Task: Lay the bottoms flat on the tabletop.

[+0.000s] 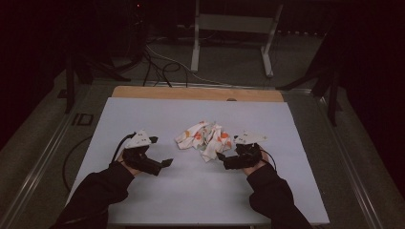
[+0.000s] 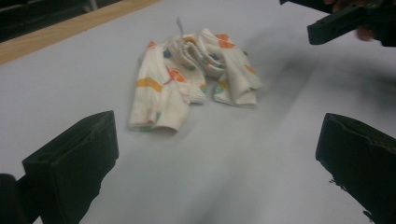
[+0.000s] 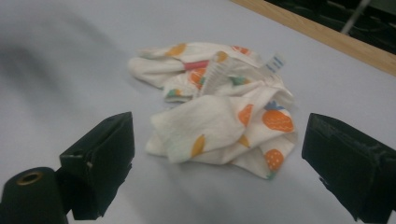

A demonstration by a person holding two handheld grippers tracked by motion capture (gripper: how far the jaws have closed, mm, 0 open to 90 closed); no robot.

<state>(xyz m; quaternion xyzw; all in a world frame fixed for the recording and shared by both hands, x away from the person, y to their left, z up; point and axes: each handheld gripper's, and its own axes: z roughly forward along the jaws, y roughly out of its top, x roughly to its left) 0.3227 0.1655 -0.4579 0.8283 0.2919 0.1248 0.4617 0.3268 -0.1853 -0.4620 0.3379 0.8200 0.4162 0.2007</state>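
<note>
A crumpled white cloth (image 1: 204, 137) printed with orange and green shapes lies in the middle of the pale sheet (image 1: 191, 191) that covers the table. My left gripper (image 1: 161, 151) rests on the sheet left of the cloth, jaws wide apart and pointing toward it. In the left gripper view the cloth (image 2: 191, 79) lies well ahead of the open gripper (image 2: 217, 154), not touching it. My right gripper (image 1: 222, 161) sits just right of the cloth, open too. In the right gripper view the cloth (image 3: 219, 107) lies close in front, its near edge between the jaws of the gripper (image 3: 224, 140).
A wooden strip (image 1: 196, 93) borders the table's far edge. Behind it on the floor are a white metal frame (image 1: 234, 28) and loose cables (image 1: 157, 62). Dark stand legs (image 1: 329, 90) flank the table. The right gripper (image 2: 341, 23) shows at the top right of the left gripper view.
</note>
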